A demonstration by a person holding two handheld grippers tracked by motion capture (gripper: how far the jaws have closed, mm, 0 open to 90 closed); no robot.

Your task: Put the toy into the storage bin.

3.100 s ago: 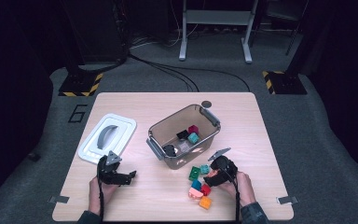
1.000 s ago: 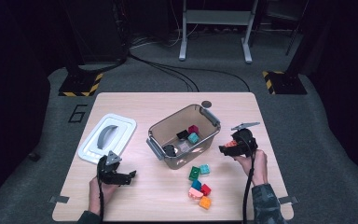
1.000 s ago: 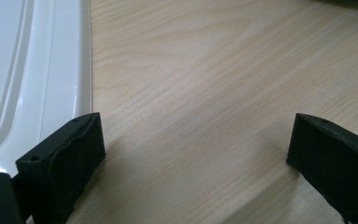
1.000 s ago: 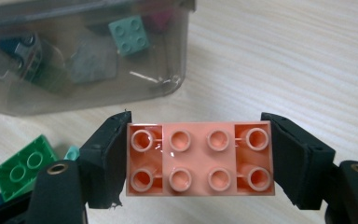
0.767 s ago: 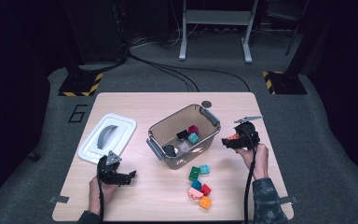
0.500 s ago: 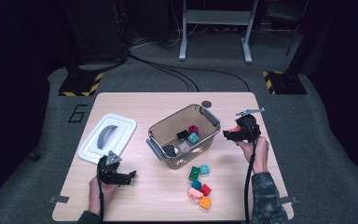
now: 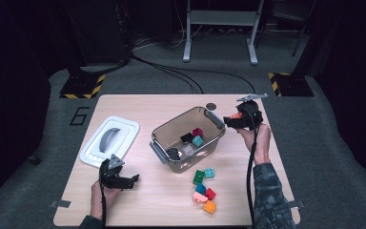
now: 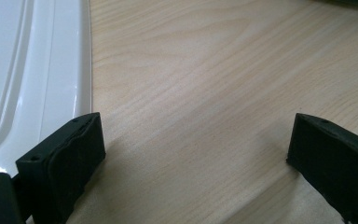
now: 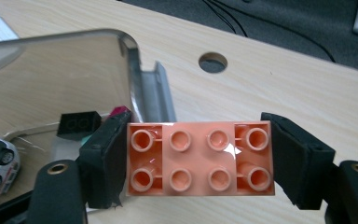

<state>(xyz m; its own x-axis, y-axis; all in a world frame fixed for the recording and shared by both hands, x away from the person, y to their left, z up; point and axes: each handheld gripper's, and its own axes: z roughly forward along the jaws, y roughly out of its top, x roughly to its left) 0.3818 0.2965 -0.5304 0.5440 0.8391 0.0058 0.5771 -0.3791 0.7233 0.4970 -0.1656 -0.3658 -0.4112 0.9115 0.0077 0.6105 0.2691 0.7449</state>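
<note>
My right gripper [image 7: 232,119] is shut on a salmon two-by-four brick [image 9: 199,157], studs facing the camera and a pad on each short end. It hangs just right of the clear plastic bin's [image 7: 200,151] far right corner, and the bin wall [image 9: 51,70] rises to its left. In the bin lie a black brick [image 7: 186,137], a magenta brick [image 7: 198,132], a teal brick [image 7: 198,140] and a toy car [image 7: 173,153]. My left gripper [image 7: 131,180] rests near the table's front left. Its jaws stand open over bare wood [image 8: 196,154].
A white lid [image 7: 109,140] lies at the left, its edge beside my left jaw [image 8: 28,70]. Several loose bricks [image 7: 204,188] sit in front of the bin. A round hole [image 7: 211,106] is in the table's far edge.
My right gripper has carried the salmon brick up and away from the table's front, to the bin's far right corner. The left gripper has stayed still.
</note>
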